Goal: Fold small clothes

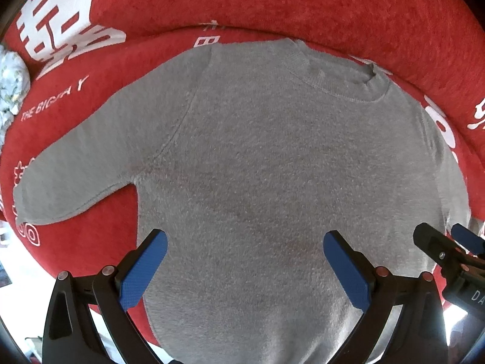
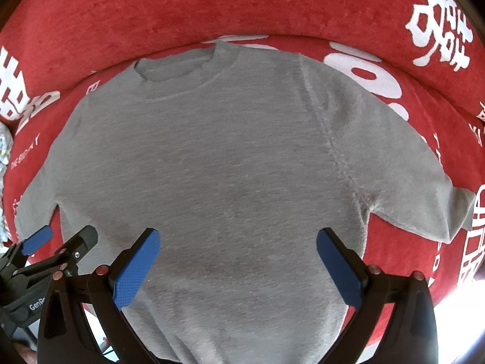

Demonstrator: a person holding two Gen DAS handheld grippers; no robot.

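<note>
A small grey sweater [image 1: 257, 157] lies flat and face up on a red cushion [image 1: 272, 3], collar at the far side, its left sleeve [image 1: 75, 176] spread out to the left. My left gripper [image 1: 242, 242] hovers open over the lower body of the sweater, nothing between its blue pads. In the right wrist view the same sweater [image 2: 212, 166] fills the middle, its right sleeve [image 2: 409, 188] reaching right. My right gripper [image 2: 238, 239] is open above the lower body too. Each gripper shows at the edge of the other's view: the right gripper [image 1: 445, 239], the left gripper [image 2: 60, 239].
The red cushion's raised back [image 2: 212, 3] curves behind the sweater, printed with white characters [image 1: 60, 21]. A crumpled light patterned cloth [image 1: 10, 85] sits at the far left edge. Bright floor shows beyond the cushion's near edge.
</note>
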